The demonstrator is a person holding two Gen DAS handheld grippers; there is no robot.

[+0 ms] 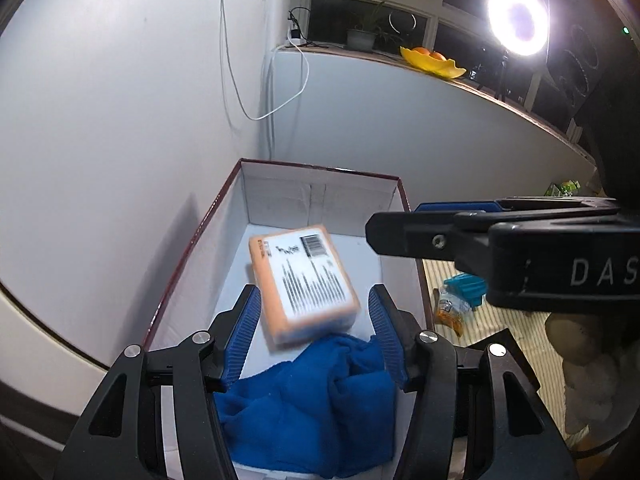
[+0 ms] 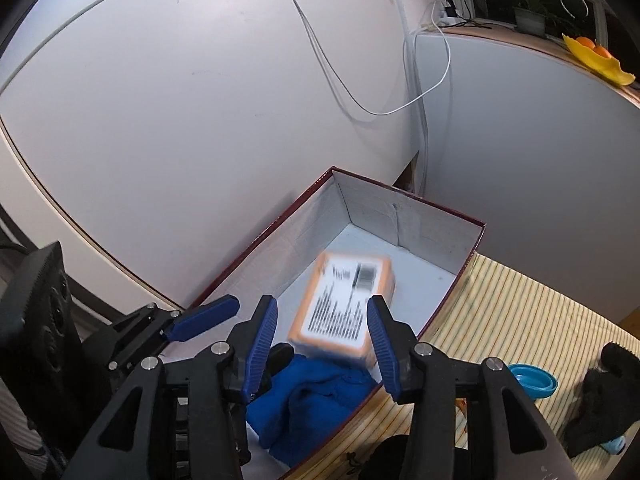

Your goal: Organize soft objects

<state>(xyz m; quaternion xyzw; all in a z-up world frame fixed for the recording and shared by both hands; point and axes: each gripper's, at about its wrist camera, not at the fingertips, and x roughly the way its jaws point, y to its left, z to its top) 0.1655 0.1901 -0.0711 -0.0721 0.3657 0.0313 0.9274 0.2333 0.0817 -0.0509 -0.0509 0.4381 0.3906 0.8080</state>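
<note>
An orange soft pack (image 1: 304, 284) with a white printed label shows blurred inside the open red-edged box (image 1: 320, 170), one end over a crumpled blue towel (image 1: 308, 400). My left gripper (image 1: 314, 320) hangs open above the towel, its pads clear of the pack. My right gripper (image 2: 322, 332) is open too. The pack (image 2: 344, 300) shows between its blue fingers (image 2: 382, 340), and a gap separates the pack from the left pad. The right gripper (image 1: 404, 232) reaches in from the right in the left wrist view. The left gripper (image 2: 204, 318) shows at the left in the right wrist view.
The box (image 2: 400, 216) sits in a corner against white walls. A striped yellow mat (image 2: 520, 312) lies to its right with a blue bowl (image 2: 532, 384), a black fuzzy item (image 2: 600, 392) and a snack packet (image 1: 452, 308). A ring light (image 1: 518, 20) glares at the upper right.
</note>
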